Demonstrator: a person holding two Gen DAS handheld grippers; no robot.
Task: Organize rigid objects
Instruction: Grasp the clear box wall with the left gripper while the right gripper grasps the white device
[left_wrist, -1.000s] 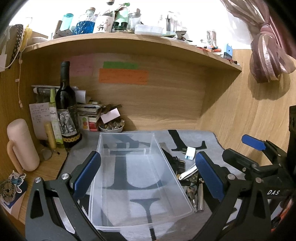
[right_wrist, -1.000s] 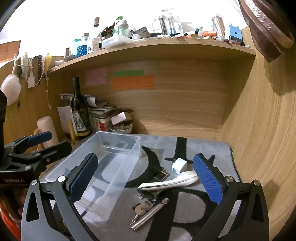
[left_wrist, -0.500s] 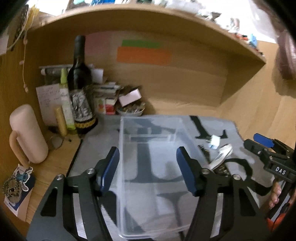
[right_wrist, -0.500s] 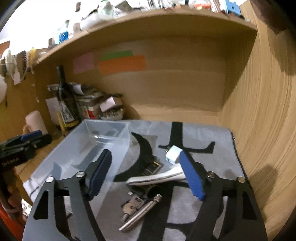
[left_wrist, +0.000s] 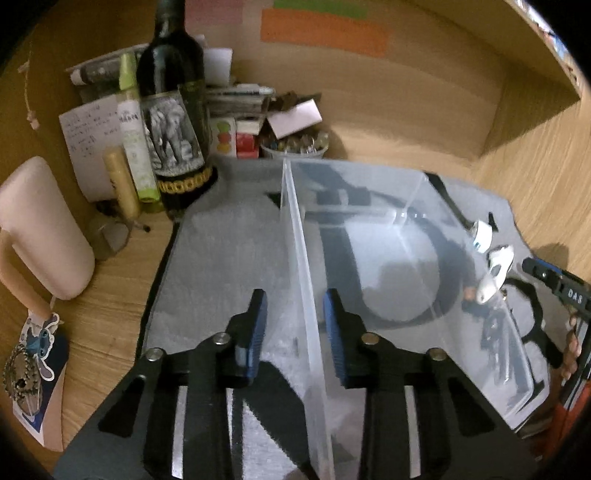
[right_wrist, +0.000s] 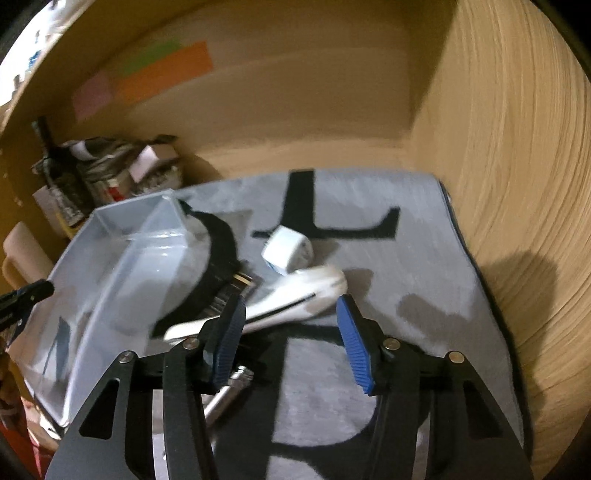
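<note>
The clear bin (left_wrist: 413, 258) fills the middle of the grey mat (left_wrist: 221, 258), and its thin left wall stands between the closing jaws of the left gripper (left_wrist: 294, 328). To its left the mat is bare up to the wine bottle (left_wrist: 173, 110). On the right, the white handle (right_wrist: 295, 295), the white cube (right_wrist: 286, 248) and the keys (right_wrist: 229, 387) crowd the mat, with open mat beyond them up to the wooden side wall (right_wrist: 517, 184).

A dark wine bottle (left_wrist: 173, 107) (elephant label) stands beside a pink mug (left_wrist: 40, 229) on the desk

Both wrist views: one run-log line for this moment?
left gripper: closing, astride clear bin wall | right gripper: closing, near white handle, no contact | bin: empty
</note>
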